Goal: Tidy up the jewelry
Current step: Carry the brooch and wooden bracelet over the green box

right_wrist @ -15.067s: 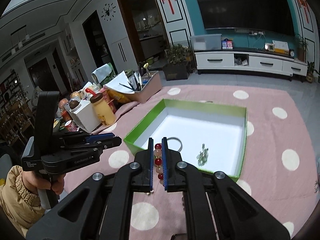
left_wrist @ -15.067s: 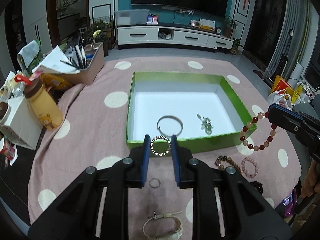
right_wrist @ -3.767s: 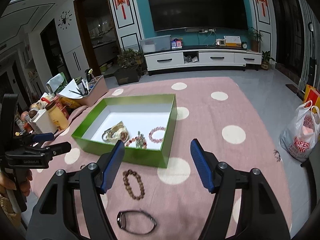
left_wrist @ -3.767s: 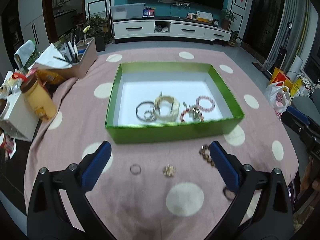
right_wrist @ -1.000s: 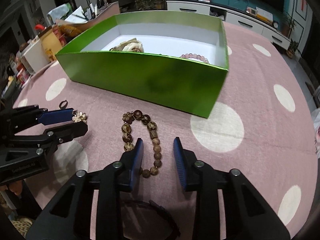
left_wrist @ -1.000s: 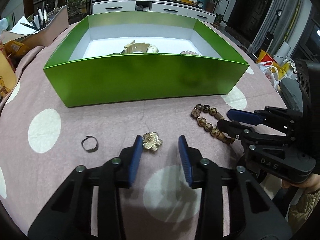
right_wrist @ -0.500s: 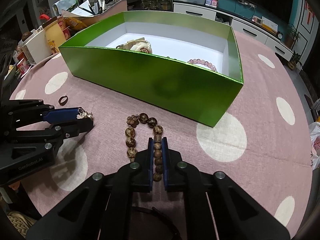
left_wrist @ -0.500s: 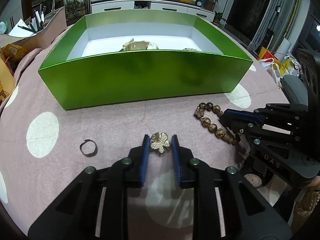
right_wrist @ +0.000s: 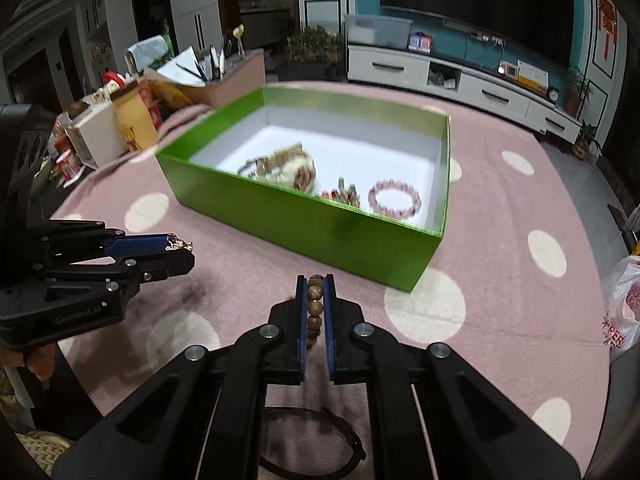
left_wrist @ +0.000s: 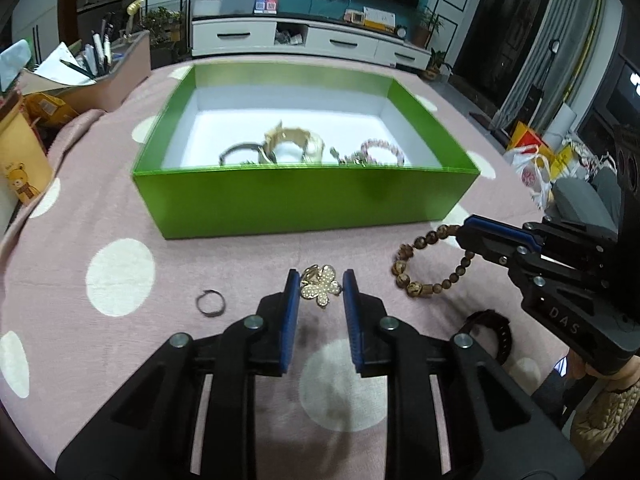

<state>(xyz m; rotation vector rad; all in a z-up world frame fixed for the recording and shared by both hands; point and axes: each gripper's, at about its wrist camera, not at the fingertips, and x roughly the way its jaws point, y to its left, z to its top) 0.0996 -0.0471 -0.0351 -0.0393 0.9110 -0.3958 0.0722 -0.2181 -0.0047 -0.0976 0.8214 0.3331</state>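
Two pieces were held just clear of the worktop (left_wrist: 120,208): the left gripper (left_wrist: 320,290) clamped a gold flower brooch (left_wrist: 320,285), the right gripper (right_wrist: 315,300) a wooden bead bracelet (right_wrist: 314,308). Both probably awaited the green box (left_wrist: 304,196) beyond, where other jewelry already lay.

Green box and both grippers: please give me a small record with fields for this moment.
left gripper: shut on gold flower brooch
right gripper: shut on brown bead bracelet
green box: open, holds several pieces, among them a pink bead bracelet
on cloth outside box: small ring, dark band
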